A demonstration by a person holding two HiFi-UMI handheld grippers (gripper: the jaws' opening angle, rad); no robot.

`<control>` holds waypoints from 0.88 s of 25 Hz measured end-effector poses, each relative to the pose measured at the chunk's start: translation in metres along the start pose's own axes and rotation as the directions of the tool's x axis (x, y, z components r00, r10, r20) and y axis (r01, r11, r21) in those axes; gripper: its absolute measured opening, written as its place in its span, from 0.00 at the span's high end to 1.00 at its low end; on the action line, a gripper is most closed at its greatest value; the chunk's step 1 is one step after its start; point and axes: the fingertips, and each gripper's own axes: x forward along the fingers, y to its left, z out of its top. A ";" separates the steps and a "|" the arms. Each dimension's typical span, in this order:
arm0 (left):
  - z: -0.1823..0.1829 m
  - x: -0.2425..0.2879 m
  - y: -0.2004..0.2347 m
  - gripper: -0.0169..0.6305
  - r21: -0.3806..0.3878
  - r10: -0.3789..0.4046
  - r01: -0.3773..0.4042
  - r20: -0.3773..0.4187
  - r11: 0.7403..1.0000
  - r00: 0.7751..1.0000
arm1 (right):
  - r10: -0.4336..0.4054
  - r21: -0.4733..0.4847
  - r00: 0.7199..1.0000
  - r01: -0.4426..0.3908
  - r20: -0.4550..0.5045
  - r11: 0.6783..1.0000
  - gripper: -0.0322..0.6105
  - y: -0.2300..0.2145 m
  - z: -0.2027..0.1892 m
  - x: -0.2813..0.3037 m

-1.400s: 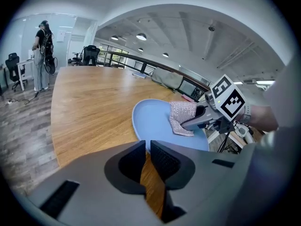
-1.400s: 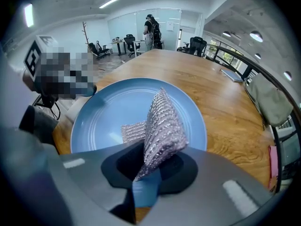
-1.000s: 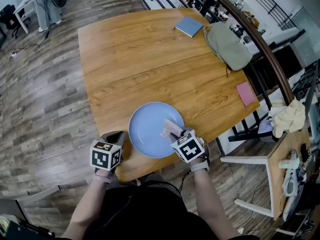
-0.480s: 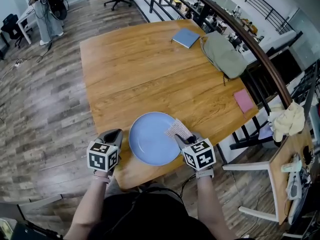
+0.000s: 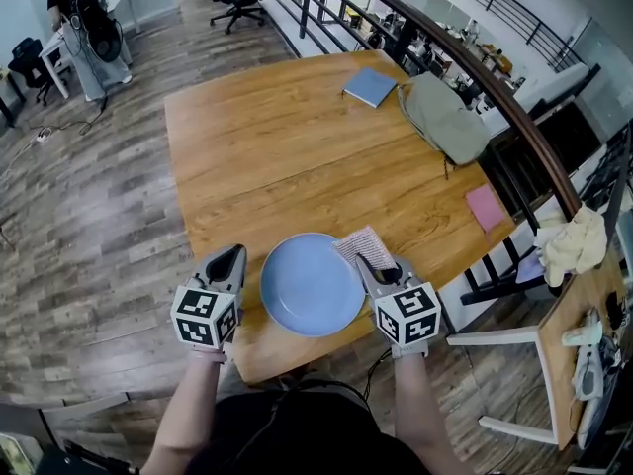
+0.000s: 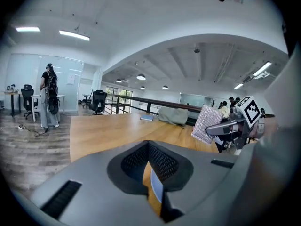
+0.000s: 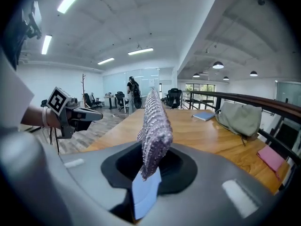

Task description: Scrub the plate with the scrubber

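A round blue plate (image 5: 309,287) lies flat near the front edge of the wooden table (image 5: 277,146). My right gripper (image 5: 368,262) is shut on the silvery mesh scrubber (image 5: 362,244), which sticks up out of the jaws (image 7: 154,126). The scrubber is beside the plate's upper right rim, over bare table. My left gripper (image 5: 233,256) is shut with nothing in it, just left of the plate and apart from its rim. In the left gripper view the scrubber (image 6: 207,124) hangs at the right, and a sliver of plate (image 6: 156,188) shows below the jaws.
A blue notebook (image 5: 371,85) and a grey-green bag (image 5: 442,107) lie at the table's far right. A pink pad (image 5: 486,207) sits near the right corner. A dark railing (image 5: 514,87) runs behind the table. A person (image 5: 84,28) stands far off at the left.
My right gripper has carried the scrubber from over the plate's right part to beyond its upper right rim. The left gripper has stayed beside the plate's left edge.
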 end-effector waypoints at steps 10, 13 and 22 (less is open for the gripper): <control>0.036 -0.012 -0.008 0.98 0.040 0.042 -0.048 0.142 0.998 0.989 | -0.051 -0.009 0.986 0.053 0.161 0.999 0.84 -0.004 0.042 -0.014; 0.044 -0.015 -0.006 0.98 0.043 0.046 -0.054 0.158 0.998 0.986 | -0.053 -0.016 0.981 0.056 0.185 0.998 0.84 -0.005 0.052 -0.015; 0.055 -0.023 -0.007 0.98 0.060 0.051 -0.062 0.176 0.996 0.983 | -0.065 -0.037 0.964 0.077 0.257 0.996 0.84 -0.007 0.078 -0.021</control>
